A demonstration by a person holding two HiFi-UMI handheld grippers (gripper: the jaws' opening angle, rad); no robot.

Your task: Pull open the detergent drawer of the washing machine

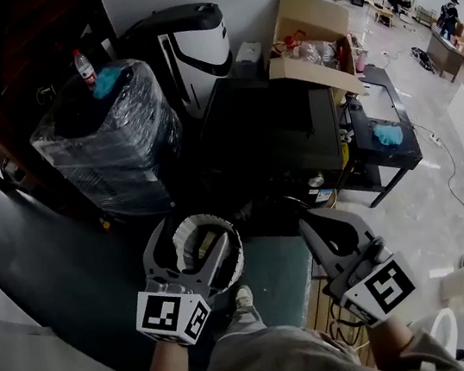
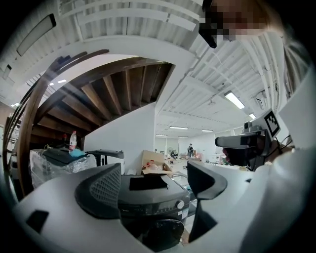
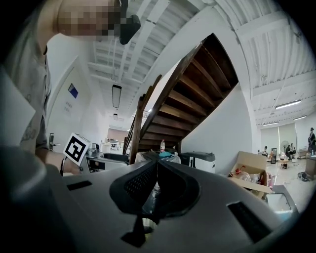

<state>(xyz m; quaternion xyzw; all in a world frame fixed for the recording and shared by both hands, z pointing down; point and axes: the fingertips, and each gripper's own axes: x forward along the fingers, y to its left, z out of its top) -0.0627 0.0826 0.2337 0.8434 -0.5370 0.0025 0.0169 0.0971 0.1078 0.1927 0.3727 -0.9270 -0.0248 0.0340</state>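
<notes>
The dark washing machine stands ahead of me and below; the head view shows its top. In the left gripper view its front faces me, with a control strip and a round knob; I cannot make out the detergent drawer. My left gripper is held in the air well short of the machine, open and empty. My right gripper hangs beside it to the right, shut with the pads touching and nothing between them. Neither gripper touches the machine.
A plastic-wrapped appliance with a bottle on top stands left of the machine. A white and black unit is behind. An open cardboard box sits at the machine's back right, a black table to its right. A wooden staircase rises at left.
</notes>
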